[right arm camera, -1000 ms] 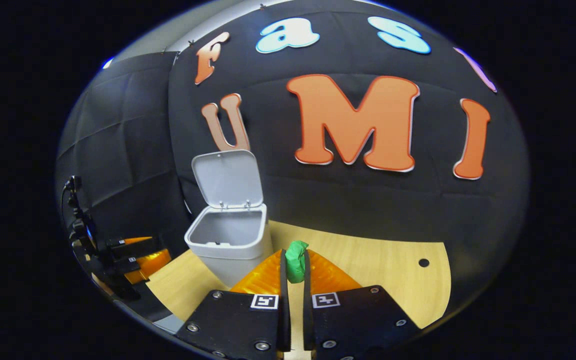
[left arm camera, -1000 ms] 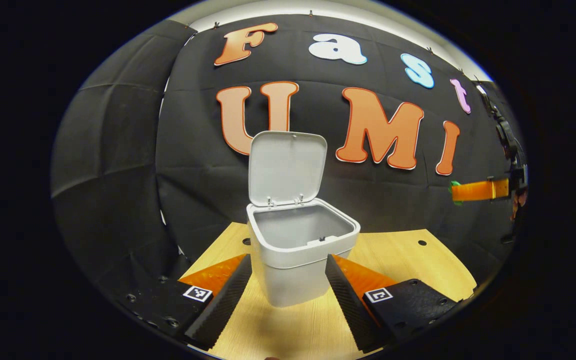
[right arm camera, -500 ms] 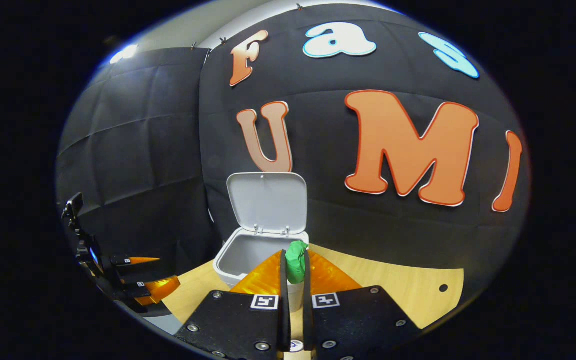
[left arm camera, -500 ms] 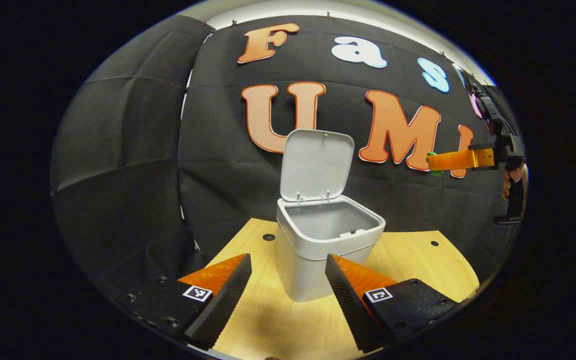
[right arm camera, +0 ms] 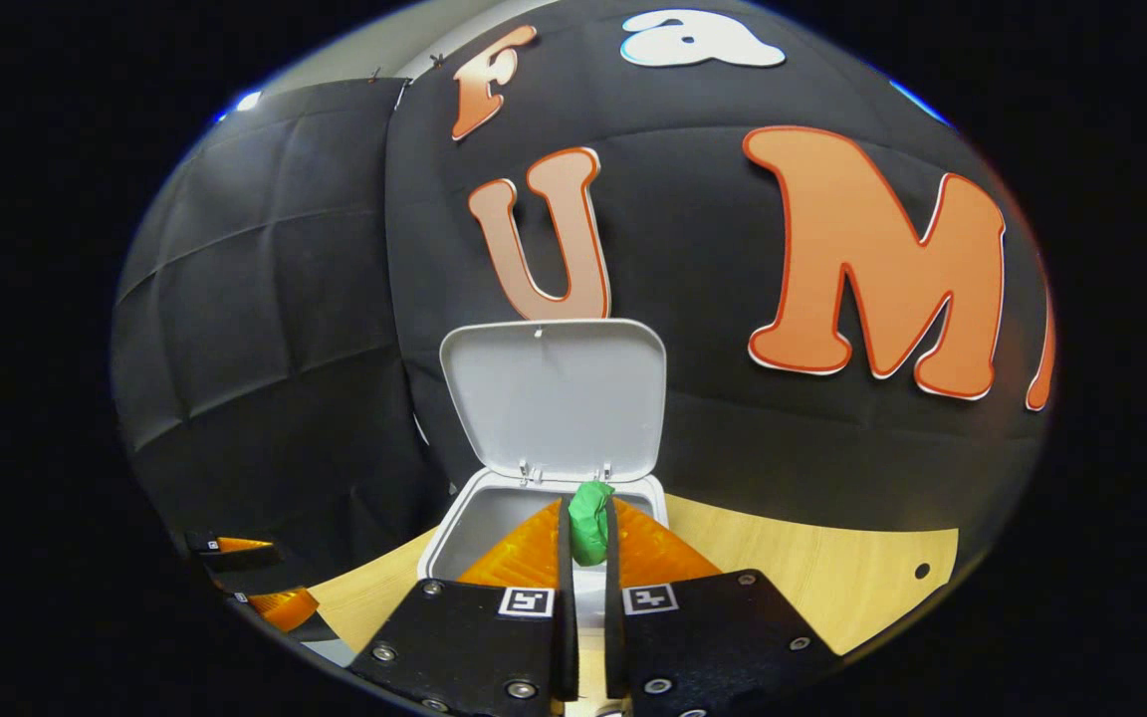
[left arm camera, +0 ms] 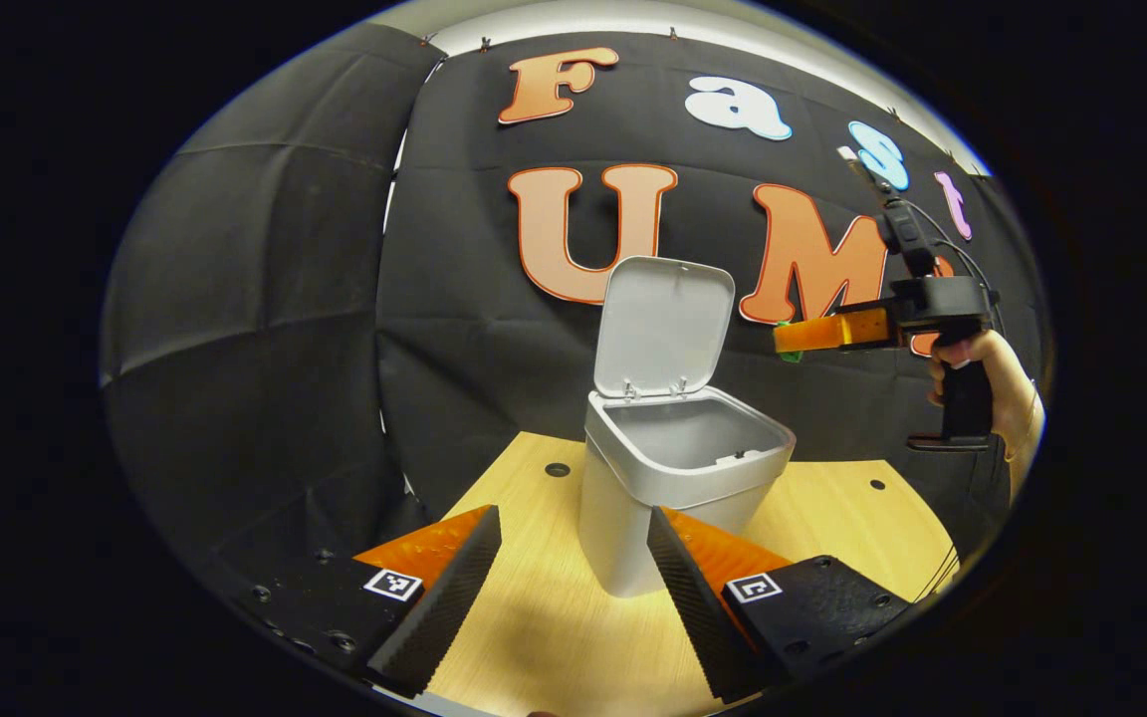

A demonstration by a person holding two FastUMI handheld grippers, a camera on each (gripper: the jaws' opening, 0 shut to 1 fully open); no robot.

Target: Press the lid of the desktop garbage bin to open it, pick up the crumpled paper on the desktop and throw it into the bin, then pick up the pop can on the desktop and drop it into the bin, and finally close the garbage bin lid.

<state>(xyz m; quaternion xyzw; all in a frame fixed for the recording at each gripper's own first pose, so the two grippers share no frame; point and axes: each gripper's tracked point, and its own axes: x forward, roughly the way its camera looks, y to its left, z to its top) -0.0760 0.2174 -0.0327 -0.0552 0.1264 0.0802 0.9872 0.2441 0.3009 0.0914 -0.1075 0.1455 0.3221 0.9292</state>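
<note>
The white desktop bin stands on the wooden table with its lid swung up and its inside showing. My left gripper is open and low in front of the bin, nothing between its fingers. In the left gripper view my right gripper hovers just above and to the right of the bin's rim, held by a hand. My right gripper is shut on the green crumpled paper. Past it are the bin's rim and raised lid.
The light wooden table has small round holes and ends at the black cloth wall behind the bin. My left gripper appears low at the left in the right gripper view. Bare tabletop lies to the right of the bin.
My right gripper has carried the green paper leftward and closer to the open bin, now near its rim. The left gripper has drifted so the bin sits further right in its view.
</note>
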